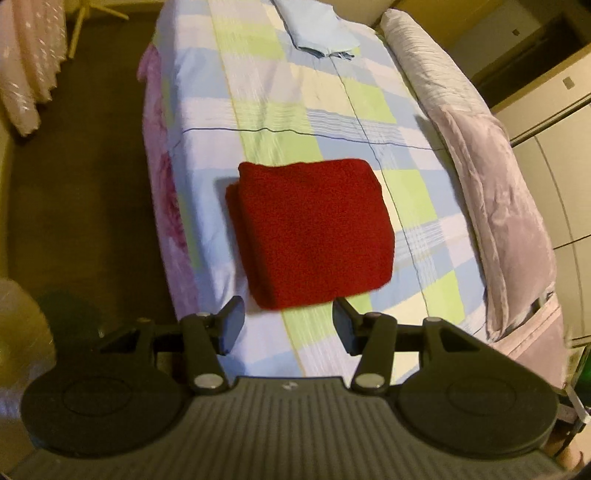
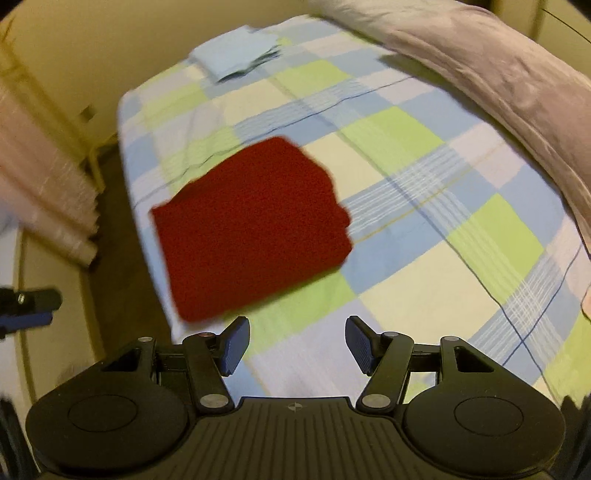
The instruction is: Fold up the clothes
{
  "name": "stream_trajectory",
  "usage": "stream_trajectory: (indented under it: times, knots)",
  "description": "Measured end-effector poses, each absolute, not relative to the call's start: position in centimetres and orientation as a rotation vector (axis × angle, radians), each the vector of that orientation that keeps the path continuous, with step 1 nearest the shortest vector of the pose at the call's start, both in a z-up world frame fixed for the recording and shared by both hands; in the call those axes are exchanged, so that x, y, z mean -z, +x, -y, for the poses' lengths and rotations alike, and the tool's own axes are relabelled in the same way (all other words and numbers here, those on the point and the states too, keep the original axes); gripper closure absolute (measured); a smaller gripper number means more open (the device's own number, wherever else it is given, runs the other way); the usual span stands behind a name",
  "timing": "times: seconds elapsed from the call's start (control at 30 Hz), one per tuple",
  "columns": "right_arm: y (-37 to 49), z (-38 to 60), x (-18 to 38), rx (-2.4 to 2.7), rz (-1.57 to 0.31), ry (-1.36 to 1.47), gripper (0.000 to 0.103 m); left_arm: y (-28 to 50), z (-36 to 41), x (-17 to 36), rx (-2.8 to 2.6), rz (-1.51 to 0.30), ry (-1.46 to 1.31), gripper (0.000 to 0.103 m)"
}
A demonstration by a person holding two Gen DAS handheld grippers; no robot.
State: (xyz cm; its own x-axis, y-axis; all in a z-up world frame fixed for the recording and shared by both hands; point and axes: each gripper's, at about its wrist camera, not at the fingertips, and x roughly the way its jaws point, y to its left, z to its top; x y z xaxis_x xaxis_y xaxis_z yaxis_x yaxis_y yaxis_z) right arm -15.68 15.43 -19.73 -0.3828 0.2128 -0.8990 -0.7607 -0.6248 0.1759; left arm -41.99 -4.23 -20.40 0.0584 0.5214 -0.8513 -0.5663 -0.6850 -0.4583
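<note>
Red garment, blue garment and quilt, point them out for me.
Red garment [image 1: 314, 232], left wrist view, middle of its top face.
Blue garment [image 2: 236, 53], right wrist view, middle of its top.
Quilt [image 1: 491, 192], left wrist view, its mid stretch.

Folded garment [image 1: 314, 232] on bed [image 1: 388, 122], pillowcase [image 1: 317, 26] behind.

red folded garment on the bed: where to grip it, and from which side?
Grip the red folded garment at its near edge, likely coming in low from the foot of the bed. That edge faces the open left gripper and shows stacked layers; pinching the whole stack should keep the fold intact.
</note>
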Motion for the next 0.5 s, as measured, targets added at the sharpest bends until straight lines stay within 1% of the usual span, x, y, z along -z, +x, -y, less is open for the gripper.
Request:
stream_trajectory:
  times: [0.13, 0.23, 0.4, 0.5]
  knots:
    - [-15.6, -17.6, 21.0, -1.980, -0.891, -1.131, 0.042, -45.1, 3.1, 24.1, -1.651, 0.006, -1.603, 0.055]
    - [-15.3, -18.9, 22.5, -1.924, -0.974, -1.113, 0.042, -46.5, 2.9, 27.6, -1.591, 0.161, -1.681, 0.055]
    - [-14.9, -21.2, 26.5, -1.823, -1.082, -1.164, 0.042, -47.7, 3.0, 33.4, -1.544, 0.418, -1.770, 0.055]
    - [-14.5, -23.3, 28.8, -1.804, -1.176, -1.152, 0.042, -48.1, 2.6, 35.9, -1.562, 0.489, -1.756, 0.054]
